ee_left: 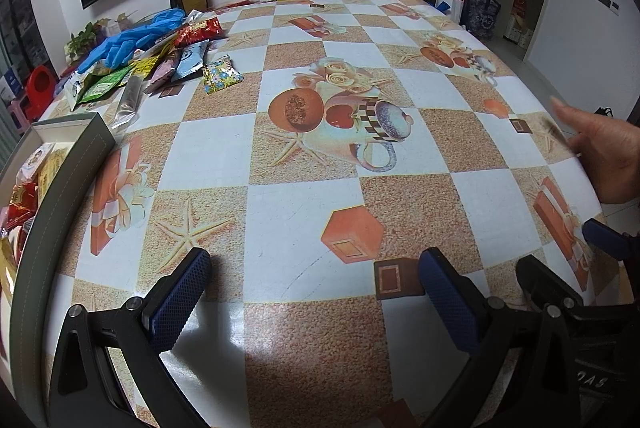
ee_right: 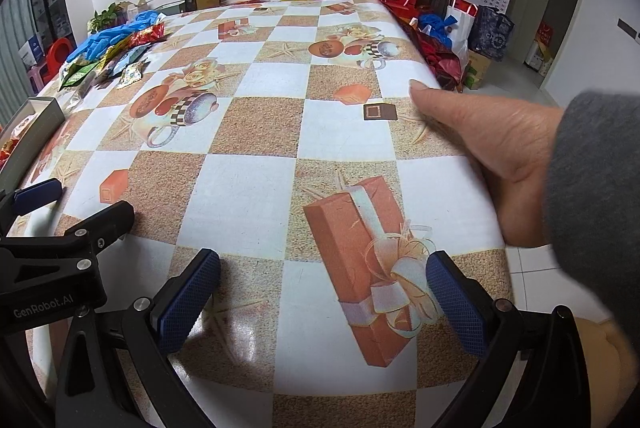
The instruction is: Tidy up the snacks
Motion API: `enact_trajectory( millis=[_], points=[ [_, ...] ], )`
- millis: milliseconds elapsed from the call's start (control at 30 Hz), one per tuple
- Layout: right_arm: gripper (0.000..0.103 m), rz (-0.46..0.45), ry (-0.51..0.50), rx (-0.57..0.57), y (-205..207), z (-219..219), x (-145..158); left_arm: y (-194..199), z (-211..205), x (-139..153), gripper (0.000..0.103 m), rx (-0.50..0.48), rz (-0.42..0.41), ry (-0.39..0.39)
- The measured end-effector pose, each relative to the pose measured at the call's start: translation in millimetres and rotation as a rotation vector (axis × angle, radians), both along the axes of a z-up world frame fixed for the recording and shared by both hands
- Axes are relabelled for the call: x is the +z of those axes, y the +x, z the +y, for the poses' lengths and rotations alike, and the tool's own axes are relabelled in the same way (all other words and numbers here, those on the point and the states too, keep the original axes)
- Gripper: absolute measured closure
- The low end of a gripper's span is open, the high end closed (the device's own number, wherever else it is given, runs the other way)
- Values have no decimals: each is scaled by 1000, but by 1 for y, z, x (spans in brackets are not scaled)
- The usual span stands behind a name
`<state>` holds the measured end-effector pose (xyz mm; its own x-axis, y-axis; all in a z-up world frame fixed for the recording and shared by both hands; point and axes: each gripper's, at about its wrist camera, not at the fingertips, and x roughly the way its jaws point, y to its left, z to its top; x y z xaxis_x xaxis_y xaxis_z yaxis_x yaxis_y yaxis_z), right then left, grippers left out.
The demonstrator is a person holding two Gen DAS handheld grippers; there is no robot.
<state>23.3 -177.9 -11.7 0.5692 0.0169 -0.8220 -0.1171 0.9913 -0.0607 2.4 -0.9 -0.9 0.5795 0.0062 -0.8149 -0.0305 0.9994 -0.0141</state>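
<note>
Grey box [ee_left: 76, 143] part-filled with packets, loose snack pile [ee_left: 160, 63] awaiting sorting beyond; left gripper [ee_left: 316, 292] and right gripper [ee_right: 324, 292] both spread apart, empty.

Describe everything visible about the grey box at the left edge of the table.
The grey box is an open, lidless rectangular tray with matte grey outer walls, a faint stitched line along the side and a pale inner lining. It lies flat at the table's left edge, cut off by the frame. Several snack packets, red and yellow, already lie inside. Neither claw touches it.
</note>
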Motion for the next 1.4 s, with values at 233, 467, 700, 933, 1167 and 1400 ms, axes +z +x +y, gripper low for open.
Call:
enact_trajectory(
  millis=[233,467,700,933,1167,1400],
  points=[
    [0,9,28,-4,-23,-7,6,1,0,0,0,0,1,3],
    [0,11,28,-4,-22,-6,6,1,0,0,0,-1,0,3],
    [0,11,28,-4,-24,-7,6,0,0,0,0,0,0,2],
    [0,12,28,-3,-21,-7,6,0,0,0,0,0,-1,2],
    [0,12,28,-3,-23,-7,6,1,0,0,0,0,-1,2],
    [0,13,28,-4,-22,-6,6,1,0,0,0,0,-1,2]
  ],
)
